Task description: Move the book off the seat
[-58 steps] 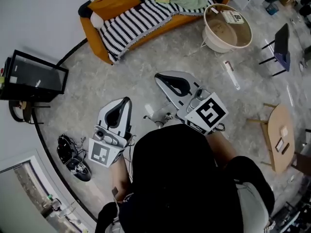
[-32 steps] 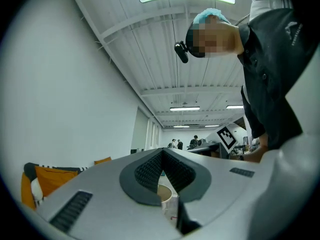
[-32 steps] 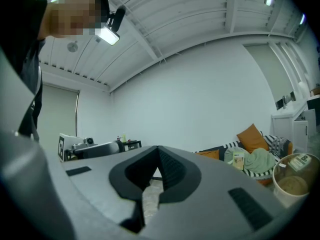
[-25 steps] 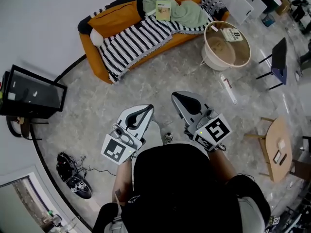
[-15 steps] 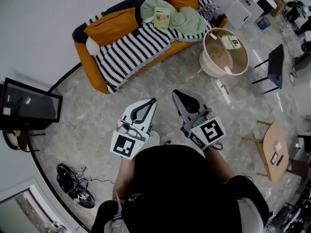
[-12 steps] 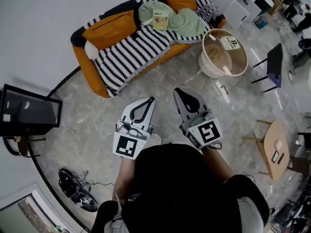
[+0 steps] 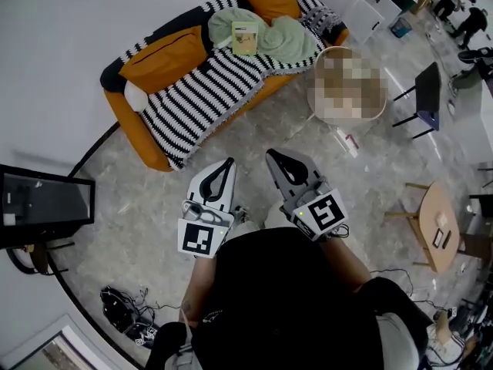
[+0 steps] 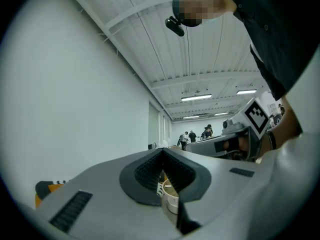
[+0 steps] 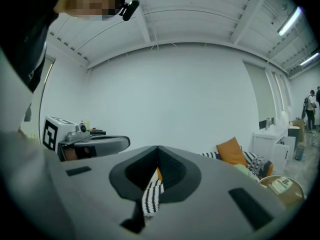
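A small pale-green book (image 7: 245, 37) lies on the sofa's (image 7: 128, 119) green blanket (image 7: 290, 42); the left gripper (image 7: 228, 163) and right gripper (image 7: 270, 155) keep fingers pressed together.

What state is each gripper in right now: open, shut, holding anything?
Left gripper: shut, nothing held.
Right gripper: shut, nothing held.

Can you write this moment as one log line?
book on sofa, untouched | left hand-held gripper shut, empty | right hand-held gripper shut, empty
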Available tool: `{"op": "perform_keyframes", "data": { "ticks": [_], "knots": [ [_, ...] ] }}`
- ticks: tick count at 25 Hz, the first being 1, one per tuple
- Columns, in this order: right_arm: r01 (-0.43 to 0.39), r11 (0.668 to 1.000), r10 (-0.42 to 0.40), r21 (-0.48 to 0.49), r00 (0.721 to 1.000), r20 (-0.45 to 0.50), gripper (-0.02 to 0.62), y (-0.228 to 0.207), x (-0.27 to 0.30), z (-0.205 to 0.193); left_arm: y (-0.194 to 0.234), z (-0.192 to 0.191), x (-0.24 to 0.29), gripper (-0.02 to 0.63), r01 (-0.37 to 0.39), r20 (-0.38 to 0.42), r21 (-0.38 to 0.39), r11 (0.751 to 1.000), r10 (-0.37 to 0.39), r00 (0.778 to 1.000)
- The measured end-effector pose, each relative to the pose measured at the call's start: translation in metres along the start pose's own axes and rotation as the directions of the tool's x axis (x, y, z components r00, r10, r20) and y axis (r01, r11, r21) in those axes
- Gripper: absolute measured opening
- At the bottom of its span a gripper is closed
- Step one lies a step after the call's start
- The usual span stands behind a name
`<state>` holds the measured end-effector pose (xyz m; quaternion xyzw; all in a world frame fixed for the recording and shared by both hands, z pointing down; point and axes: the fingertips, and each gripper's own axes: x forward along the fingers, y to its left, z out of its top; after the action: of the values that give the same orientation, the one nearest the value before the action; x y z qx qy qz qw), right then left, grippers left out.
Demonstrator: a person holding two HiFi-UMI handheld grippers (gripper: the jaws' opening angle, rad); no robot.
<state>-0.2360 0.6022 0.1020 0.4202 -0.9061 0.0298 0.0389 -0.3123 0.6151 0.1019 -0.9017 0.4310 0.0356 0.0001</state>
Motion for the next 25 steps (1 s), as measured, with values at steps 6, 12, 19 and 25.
{"op": "perform_keyframes", "data": {
  "ticks": [6, 12, 19, 25],
  "knots": [
    [0.013, 1.000, -0.013, 0.016, 1.000, -0.008, 0.015, -0.020, 0.020, -0.003, 0.011, -0.009, 0.023, 0.008, 0.063, -0.016, -0.015, 0.998, -0.063, 0.998],
    [0.008, 0.999, -0.008, 0.040, 1.000, 0.000, 0.015, -0.055, 0.043, -0.004, 0.031, -0.011, 0.056, 0.008, 0.044, -0.020, -0.005, 0.999, -0.044, 0.999],
    [-0.022, 0.999, 0.021, 0.045, 1.000, 0.004, 0.015, -0.110, 0.086, 0.001, 0.057, -0.014, 0.117, 0.009, 0.043, -0.037, -0.002, 0.999, -0.043, 0.998],
    [-0.069, 0.996, 0.069, 0.056, 0.998, 0.007, 0.015, -0.174, 0.115, 0.004, 0.071, -0.015, 0.183, 0.008, 0.013, -0.052, 0.017, 1.000, -0.012, 0.999]
  ]
}}
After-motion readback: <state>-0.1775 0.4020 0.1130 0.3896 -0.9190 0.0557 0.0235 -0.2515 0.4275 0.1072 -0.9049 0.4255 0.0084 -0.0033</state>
